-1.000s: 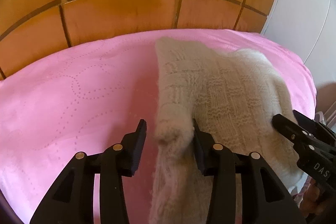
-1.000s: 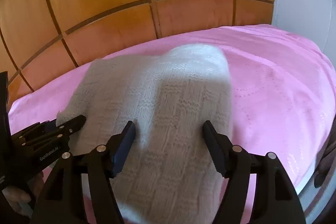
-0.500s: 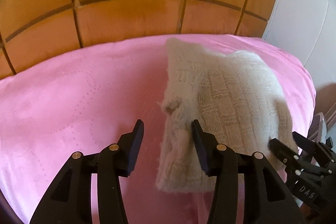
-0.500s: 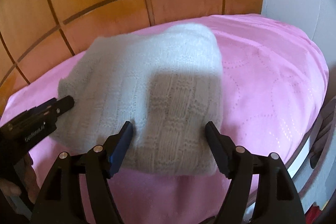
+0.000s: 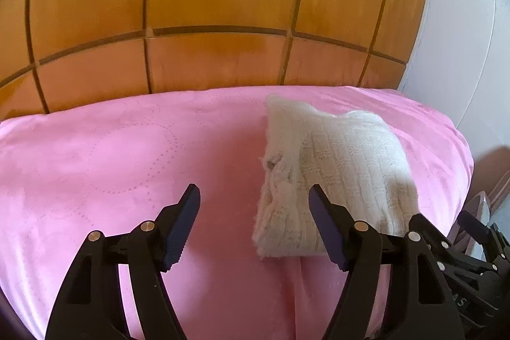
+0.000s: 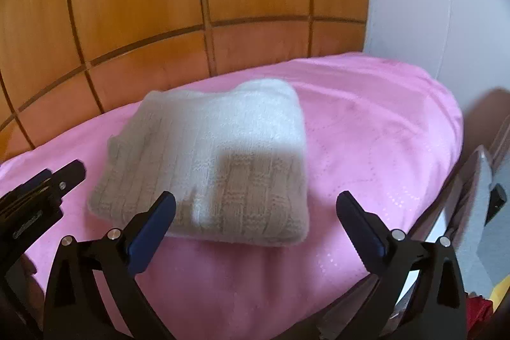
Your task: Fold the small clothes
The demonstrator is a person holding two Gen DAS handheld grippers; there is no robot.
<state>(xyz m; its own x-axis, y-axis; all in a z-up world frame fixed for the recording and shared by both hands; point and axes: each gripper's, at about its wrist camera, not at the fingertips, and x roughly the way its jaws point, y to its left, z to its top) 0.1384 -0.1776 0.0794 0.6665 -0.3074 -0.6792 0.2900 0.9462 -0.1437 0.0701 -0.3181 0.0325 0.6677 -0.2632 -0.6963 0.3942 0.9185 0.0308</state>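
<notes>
A cream knitted garment [image 5: 334,174] lies folded into a thick rectangle on the pink bedspread [image 5: 127,155]; it also shows in the right wrist view [image 6: 216,161]. My left gripper [image 5: 255,201] is open and empty, held back from the garment's near left corner. My right gripper [image 6: 255,206] is open and empty, just short of the garment's near edge. The left gripper shows at the left edge of the right wrist view [image 6: 47,184], and the right gripper's body at the lower right of the left wrist view [image 5: 471,247].
A wooden panelled headboard [image 5: 207,21] stands behind the bed. A white wall [image 6: 430,5] is to the right. The bed's right edge [image 6: 452,148] drops off to furniture and a red item [image 6: 481,308] below.
Both grippers have let go of the garment, opened wider and pulled back toward me. The garment now lies folded and still on the bedspread.
</notes>
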